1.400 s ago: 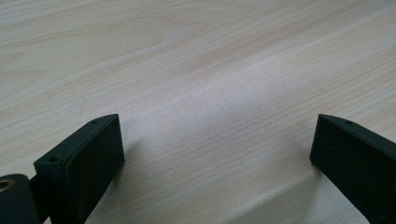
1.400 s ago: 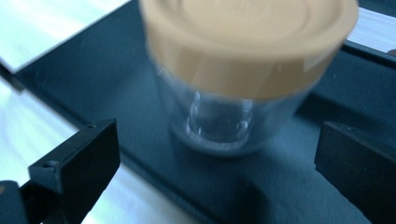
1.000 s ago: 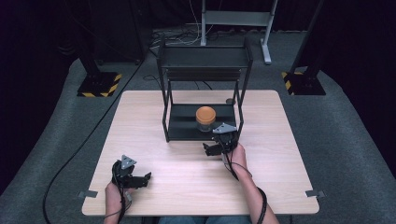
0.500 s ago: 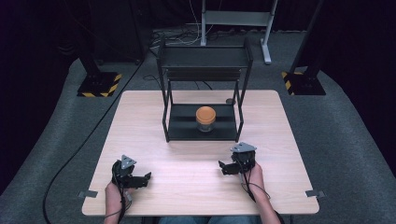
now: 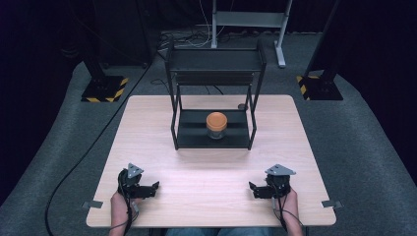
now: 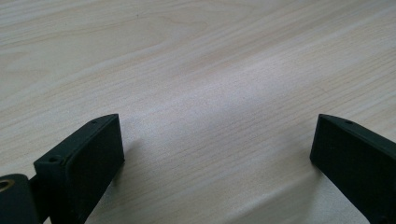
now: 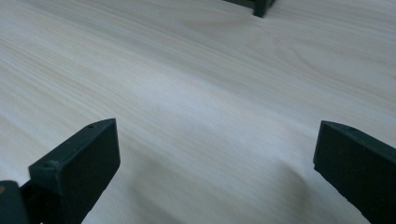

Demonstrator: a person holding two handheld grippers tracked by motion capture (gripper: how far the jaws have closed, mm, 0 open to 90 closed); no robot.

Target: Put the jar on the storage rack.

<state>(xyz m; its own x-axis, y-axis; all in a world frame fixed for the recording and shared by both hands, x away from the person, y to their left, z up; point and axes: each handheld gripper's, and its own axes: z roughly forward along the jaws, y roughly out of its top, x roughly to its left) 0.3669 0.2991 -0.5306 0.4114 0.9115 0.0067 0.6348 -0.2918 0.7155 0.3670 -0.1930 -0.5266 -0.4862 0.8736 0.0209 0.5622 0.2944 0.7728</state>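
Pale wood grain covers the one table point(image 5: 211, 167), and on it stands one black two-level rack point(image 5: 214, 98), set toward the far middle. One jar with an orange lid point(image 5: 216, 124) sits upright on the rack's lower shelf, about at its centre; the upper shelf looks bare, though its surface is dark and hard to read. One small dark round thing point(image 5: 241, 106) lies on the tabletop just behind the rack's right rear leg; what it is cannot be told. Two grippers rest at the near edge, well apart from each other and from the rack: the left gripper point(image 5: 147, 188) at the near left corner and the right gripper point(image 5: 255, 189) at the near right, each held by one hand, each topped by one grey three-cornered plate. In the left gripper view the two black jaws stand wide apart over bare wood, gripping nothing; the right gripper view shows the same, with a corner of the rack's foot point(image 7: 259, 5) at the top edge.
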